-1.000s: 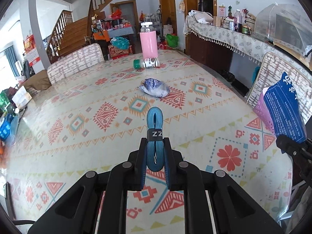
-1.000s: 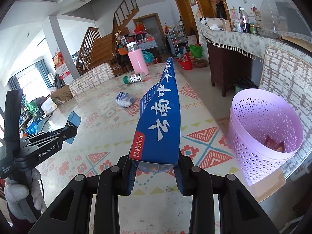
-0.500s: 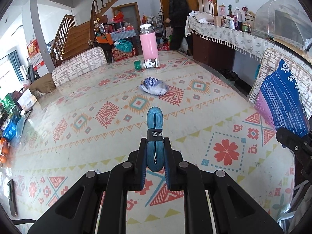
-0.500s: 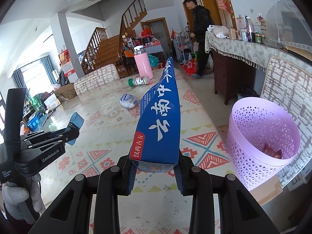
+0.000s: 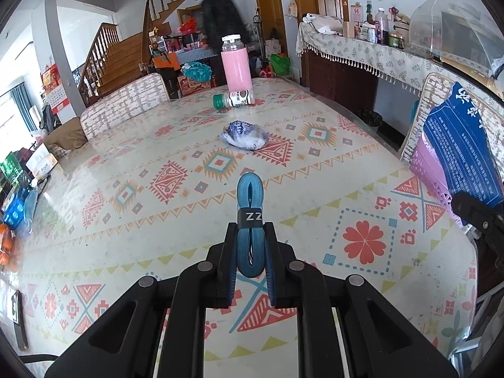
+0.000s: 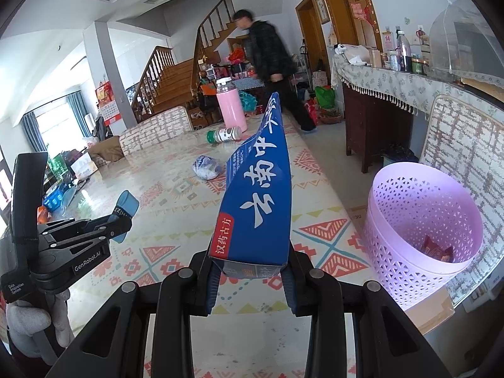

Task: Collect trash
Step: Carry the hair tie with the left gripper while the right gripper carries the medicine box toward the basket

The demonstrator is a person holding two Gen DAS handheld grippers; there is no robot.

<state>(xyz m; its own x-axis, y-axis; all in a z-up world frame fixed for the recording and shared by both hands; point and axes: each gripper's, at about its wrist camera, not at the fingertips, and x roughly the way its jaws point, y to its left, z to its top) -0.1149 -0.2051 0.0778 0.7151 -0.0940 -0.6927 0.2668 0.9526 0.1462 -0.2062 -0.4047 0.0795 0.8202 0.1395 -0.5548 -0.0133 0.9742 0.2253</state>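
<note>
My left gripper [image 5: 250, 236] is shut on a folded blue strap [image 5: 249, 217] with a black band, held above the patterned table [image 5: 126, 214]. That gripper and strap [image 6: 126, 203] also appear at the left of the right wrist view. My right gripper [image 6: 250, 271] is shut on a long blue carton [image 6: 261, 195] with white characters, which sticks forward over the table edge. The carton [image 5: 463, 151] shows at the right of the left wrist view. A pink perforated bin [image 6: 422, 223] stands on the floor to the right, with a red wrapper inside. A crumpled blue-white bag [image 5: 245, 135] and a toppled green-capped bottle [image 5: 234, 98] lie farther up the table.
A tall pink flask [image 5: 236, 64] stands at the table's far end. Padded chairs [image 5: 126, 107] flank the table, one behind the bin [image 6: 466, 145]. A person in dark clothes [image 6: 271, 63] walks past the far end. A sideboard [image 6: 393, 85] with bottles lines the right wall.
The person in the background has walked from the doorway leftward toward the stairs. Both grippers and what they hold have stayed about where they were.
</note>
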